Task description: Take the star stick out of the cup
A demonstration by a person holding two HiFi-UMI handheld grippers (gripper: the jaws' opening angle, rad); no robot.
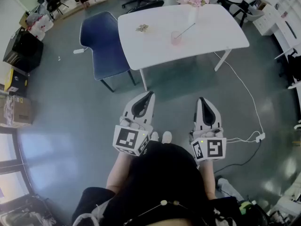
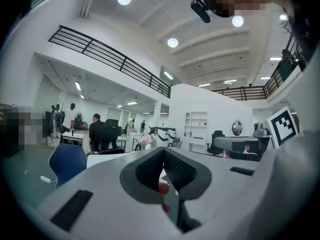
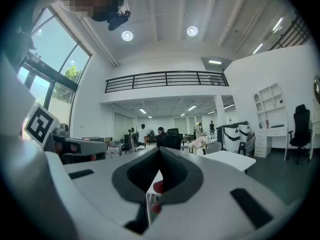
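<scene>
A pale pink cup (image 1: 176,38) stands near the middle of the white table (image 1: 211,36), far ahead of me. A thin stick (image 1: 186,30) leans out of the cup toward the upper right; its star end is too small to make out. My left gripper (image 1: 149,94) and right gripper (image 1: 201,100) are held low in front of my body, over the floor and well short of the table. In the left gripper view the left gripper (image 2: 162,152) has its jaws closed together on nothing. The right gripper (image 3: 160,152) is also shut and empty.
A blue chair (image 1: 101,44) stands at the table's left end. On the table lie a small beige object (image 1: 142,28) and a white vase of pink flowers (image 1: 193,6). A white cable (image 1: 247,93) runs across the floor to a plug block (image 1: 259,137). Boxes (image 1: 16,109) sit at left.
</scene>
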